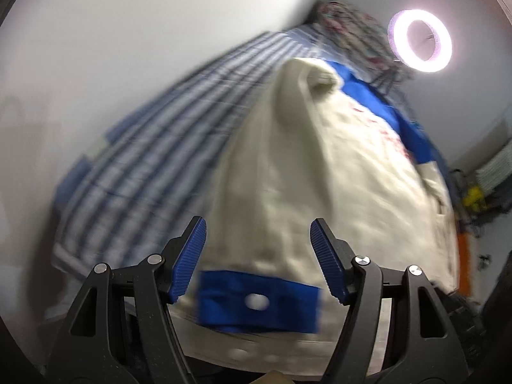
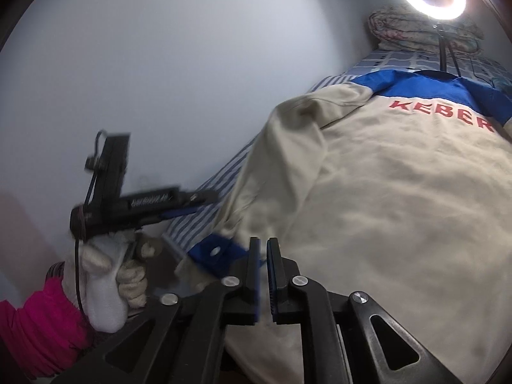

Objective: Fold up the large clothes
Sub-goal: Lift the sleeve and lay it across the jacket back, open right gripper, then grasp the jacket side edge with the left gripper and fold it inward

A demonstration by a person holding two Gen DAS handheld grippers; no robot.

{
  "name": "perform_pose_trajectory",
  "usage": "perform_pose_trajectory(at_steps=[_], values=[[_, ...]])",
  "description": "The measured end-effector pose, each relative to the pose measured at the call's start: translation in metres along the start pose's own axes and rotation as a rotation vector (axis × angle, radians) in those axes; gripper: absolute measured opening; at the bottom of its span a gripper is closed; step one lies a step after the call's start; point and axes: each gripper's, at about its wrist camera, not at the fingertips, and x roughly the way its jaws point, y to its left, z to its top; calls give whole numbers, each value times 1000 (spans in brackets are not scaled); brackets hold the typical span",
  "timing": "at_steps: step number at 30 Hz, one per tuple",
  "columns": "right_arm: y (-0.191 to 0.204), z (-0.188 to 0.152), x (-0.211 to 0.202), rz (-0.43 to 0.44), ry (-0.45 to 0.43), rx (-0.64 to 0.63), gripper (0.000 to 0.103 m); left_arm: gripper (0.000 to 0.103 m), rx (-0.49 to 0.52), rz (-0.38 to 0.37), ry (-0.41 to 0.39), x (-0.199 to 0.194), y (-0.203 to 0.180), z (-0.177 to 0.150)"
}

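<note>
A large cream jacket (image 1: 320,166) with blue shoulders and red lettering lies back-up on a striped bed; it also shows in the right wrist view (image 2: 384,208). Its left sleeve ends in a blue cuff (image 1: 259,300) with a white snap. My left gripper (image 1: 257,224) is open, its blue pads to either side of and just above that cuff, touching nothing. In the right wrist view the left gripper (image 2: 198,203) hovers over the sleeve, and the cuff (image 2: 217,252) lies just below it. My right gripper (image 2: 263,243) is shut, at the jacket's near hem by the cuff; no cloth shows between its pads.
The blue-and-white striped bed sheet (image 1: 144,160) runs along a white wall (image 1: 128,32). A lit ring light (image 1: 419,40) on a stand and a folded floral quilt (image 2: 416,28) sit at the bed's far end. Clutter (image 1: 473,198) stands at the right.
</note>
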Motion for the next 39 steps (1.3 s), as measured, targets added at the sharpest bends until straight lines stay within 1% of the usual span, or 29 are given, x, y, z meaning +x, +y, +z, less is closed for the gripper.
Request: perform_pose_trajectory(at_steps=[1,3,4,6,8,9,10,11,12,13,15,17,18,22,25,27,28,29,30,31,32,33,34,36,38,39], values=[[-4,4,2,-3,5,4,21,69,-5,22,3,2,6,0],[-14,12,15,-1,20,18,23,69,-21,42,19,11,18,2],[-18,16,22,12,28,33,23,69,-28,41,42,19,22,3],[-22,24,37,23,47,58,23,67,-51,2,89,35,29,6],[-28,30,57,35,75,81,23,49,-77,-39,130,47,35,5],[-31,32,66,31,84,94,23,45,-86,-53,142,54,36,6],[-34,34,77,17,93,108,23,31,-81,-43,132,55,37,7],[-38,35,87,6,103,120,23,13,-76,-35,123,56,36,9],[-41,36,96,2,111,132,23,8,-80,-40,120,59,35,13],[-43,36,103,5,119,149,23,6,-91,-47,115,59,36,14],[-45,37,111,9,125,164,23,5,-101,-59,87,53,37,18],[-43,38,118,11,127,168,23,3,-65,-46,46,40,32,21],[-42,39,121,17,126,168,23,2,-36,-32,19,31,27,23],[-31,46,137,56,135,172,23,2,69,41,-104,-2,10,36],[-27,47,157,81,163,198,23,2,94,22,-158,-26,1,44],[-29,45,162,98,199,225,23,2,184,46,-198,-42,-16,42],[-34,44,155,117,199,236,23,2,246,54,-212,-50,-28,37],[-39,44,148,121,191,234,25,2,299,52,-220,-56,-37,31],[-47,45,133,109,171,227,33,2,370,53,-228,-61,-48,22],[-59,47,116,84,145,222,37,2,418,57,-230,-65,-56,16],[-68,49,105,64,129,224,40,2,489,56,-223,-66,-66,3],[-86,53,87,22,104,234,40,2,542,46,-203,-66,-75,-9],[-99,56,76,-2,89,248,41,2,582,28,-175,-64,-82,-20],[-132,61,52,-46,59,303,42,2,650,-27,-58,-52,-95,-46],[-155,63,37,-66,40,350,45,15,667,-80,14,-45,-99,-63],[-167,64,29,-69,28,377,46,19,668,-97,37,-45,-102,-69]])
